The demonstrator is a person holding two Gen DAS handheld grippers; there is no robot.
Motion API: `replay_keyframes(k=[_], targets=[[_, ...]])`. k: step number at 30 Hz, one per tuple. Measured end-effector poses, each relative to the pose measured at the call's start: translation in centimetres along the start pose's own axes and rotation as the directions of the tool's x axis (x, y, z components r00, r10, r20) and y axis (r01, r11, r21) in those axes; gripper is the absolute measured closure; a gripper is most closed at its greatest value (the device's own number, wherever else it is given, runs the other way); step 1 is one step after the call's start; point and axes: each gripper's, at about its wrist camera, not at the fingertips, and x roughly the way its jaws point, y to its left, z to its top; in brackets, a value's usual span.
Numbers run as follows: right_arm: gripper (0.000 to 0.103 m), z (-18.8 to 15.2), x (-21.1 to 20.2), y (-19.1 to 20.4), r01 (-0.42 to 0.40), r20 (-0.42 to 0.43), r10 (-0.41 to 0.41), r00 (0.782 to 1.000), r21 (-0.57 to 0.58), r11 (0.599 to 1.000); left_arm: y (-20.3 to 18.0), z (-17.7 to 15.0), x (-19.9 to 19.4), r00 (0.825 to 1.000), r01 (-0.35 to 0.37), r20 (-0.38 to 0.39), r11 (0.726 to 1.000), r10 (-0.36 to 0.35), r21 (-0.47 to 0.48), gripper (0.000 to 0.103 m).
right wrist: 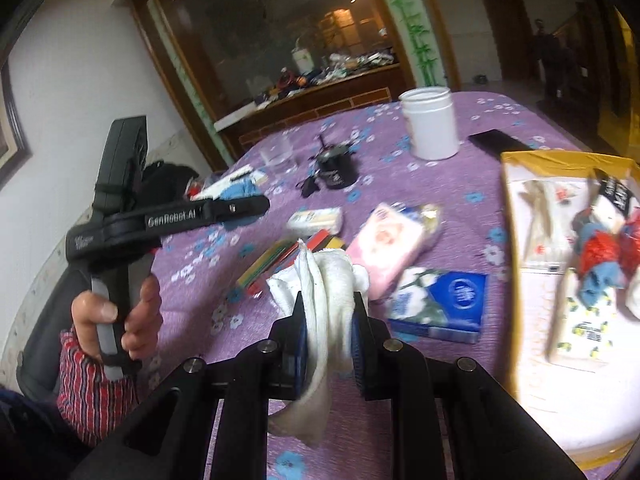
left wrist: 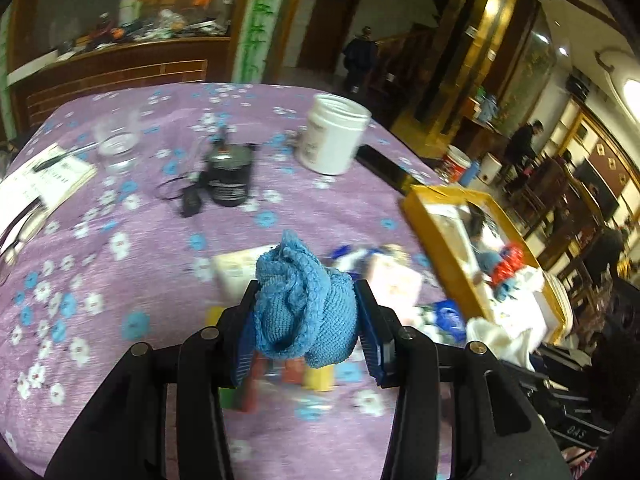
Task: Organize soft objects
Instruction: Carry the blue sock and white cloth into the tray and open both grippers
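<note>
Left hand-held gripper (left wrist: 306, 322) is clamped on a balled blue knitted sock (left wrist: 302, 308); right hand-held gripper (right wrist: 329, 334) is pinched shut on a limp white cotton sock (right wrist: 326, 280), both held clear above the purple flowered bench (left wrist: 132, 240). Likely drop target, the yellow-rimmed cardboard box (right wrist: 516, 216) of soft items, lies to the right of both. Its near edge sits closer to the right one, so that likely goes first

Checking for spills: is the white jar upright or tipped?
Upright. The white jar stands on its base on the purple tablecloth, mouth up, with no lid on. Whether anything is inside cannot be told.
</note>
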Motion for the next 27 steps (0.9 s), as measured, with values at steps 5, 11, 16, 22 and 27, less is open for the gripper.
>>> replay_keyframes(k=[5,11,16,22,27], targets=[[0.084,0.2,-2.8,-3.3,0.042,0.063,-0.046,0.997,0.070,0.997,-5.2,0.3,1.2,0.998,0.059,-0.024,0.996,-0.058,0.062,0.061],[0.084,0.3,-6.8,-8.1,0.113,0.138,-0.138,0.981,0.174,0.978,-11.9,0.0,3.1,0.990,0.132,-0.075,0.980,-0.122,0.150,0.061],[0.084,-0.3,-10.2,-11.7,0.167,0.186,-0.218,0.958,0.258,0.952,-17.1,-0.7,4.4,0.978,0.194,-0.120,0.957,-0.171,0.214,0.060],[0.084,-1.3,-12.3,-14.9,0.197,0.200,-0.270,0.942,0.323,0.926,-21.3,-2.5,6.0,0.966,0.233,-0.179,0.932,-0.189,0.276,0.060],[0.084,-2.1,-13.2,-16.8,0.211,0.192,-0.291,0.937,0.353,0.912,-23.4,-3.5,6.6,0.960,0.247,-0.203,0.920,-0.191,0.304,0.060]])
